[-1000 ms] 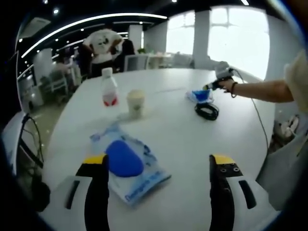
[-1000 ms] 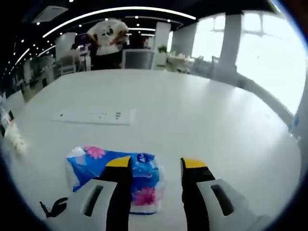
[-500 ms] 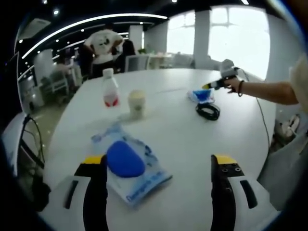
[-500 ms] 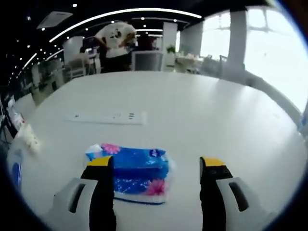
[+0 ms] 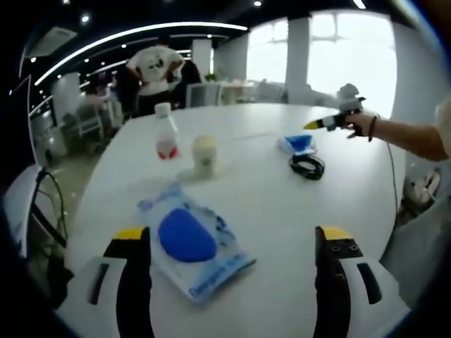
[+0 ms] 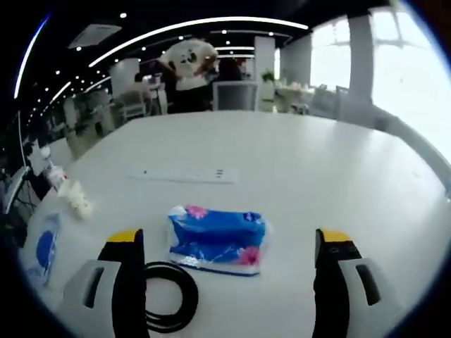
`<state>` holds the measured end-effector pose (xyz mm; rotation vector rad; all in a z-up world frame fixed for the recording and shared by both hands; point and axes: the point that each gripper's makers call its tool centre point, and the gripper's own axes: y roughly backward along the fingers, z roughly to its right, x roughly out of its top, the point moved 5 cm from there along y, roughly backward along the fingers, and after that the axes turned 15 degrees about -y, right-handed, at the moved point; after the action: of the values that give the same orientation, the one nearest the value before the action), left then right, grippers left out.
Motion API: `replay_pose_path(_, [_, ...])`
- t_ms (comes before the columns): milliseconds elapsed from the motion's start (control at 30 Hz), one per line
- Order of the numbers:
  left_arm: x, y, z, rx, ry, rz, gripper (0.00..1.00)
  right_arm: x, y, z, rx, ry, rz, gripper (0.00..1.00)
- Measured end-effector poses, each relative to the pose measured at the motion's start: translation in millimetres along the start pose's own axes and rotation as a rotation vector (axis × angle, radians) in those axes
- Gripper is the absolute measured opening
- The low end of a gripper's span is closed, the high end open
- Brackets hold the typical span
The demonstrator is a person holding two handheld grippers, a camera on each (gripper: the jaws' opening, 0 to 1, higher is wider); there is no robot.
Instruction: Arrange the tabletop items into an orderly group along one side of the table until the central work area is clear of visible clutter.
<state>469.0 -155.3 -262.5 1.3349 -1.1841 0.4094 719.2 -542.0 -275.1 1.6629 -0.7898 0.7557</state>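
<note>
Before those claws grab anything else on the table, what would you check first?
1. Right gripper jaws wide apart, empty: ok.
2. Left gripper jaws wide apart, empty: ok.
3. Blue tissue pack lies flat between the right jaws, not yet touched: ok.
4. Black cable coil sits beside the pack, near one jaw; snag risk: cannot tell.
5. Table centre cleared: not ok; bottle, cup and blue pouch lie scattered.

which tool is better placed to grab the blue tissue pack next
Right. The right tool is open with the tissue pack lying between its jaws, just ahead. The left tool faces the blue pouch instead, with the tissue pack far across the table.
</note>
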Motion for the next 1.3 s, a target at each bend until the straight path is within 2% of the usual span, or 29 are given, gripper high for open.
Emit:
replay_pose_path(200, [9.1, 8, -3.6, -0.003, -0.064, 0.007, 0.99, -7.5, 21, -21, 0.040, 0.010, 0.001, 0.99])
replay_pose_path(333, [13.3, 13, -9.1, -0.009, -0.063, 0.015, 0.99, -12.2, 33, -37, 0.076, 0.027, -0.002, 0.99])
replay_pose_path(567, [18.6, 20, -20.5, -0.013, -0.077, 0.030, 0.99, -31.1, 55, -71, 0.134, 0.071, -0.040, 0.99])
replay_pose_path(800, [23.4, 27, -38.7, -0.019, -0.089, 0.043, 0.99, -51.4, 77, -107, 0.197, 0.071, -0.075, 0.99])
replay_pose_path(900, [24.3, 27, -50.7, -0.024, -0.100, 0.033, 0.99, -61.3, 87, -127, 0.243, 0.073, -0.103, 0.99])
replay_pose_path(1067, [25.5, 26, -65.0, -0.034, -0.101, 0.038, 0.99, -76.0, 96, -149, 0.276, 0.104, -0.144, 0.99])
replay_pose_path(1300, [19.8, 13, -80.9, -0.040, -0.112, 0.015, 0.99, -98.2, 105, -188, 0.359, 0.103, -0.187, 0.99])
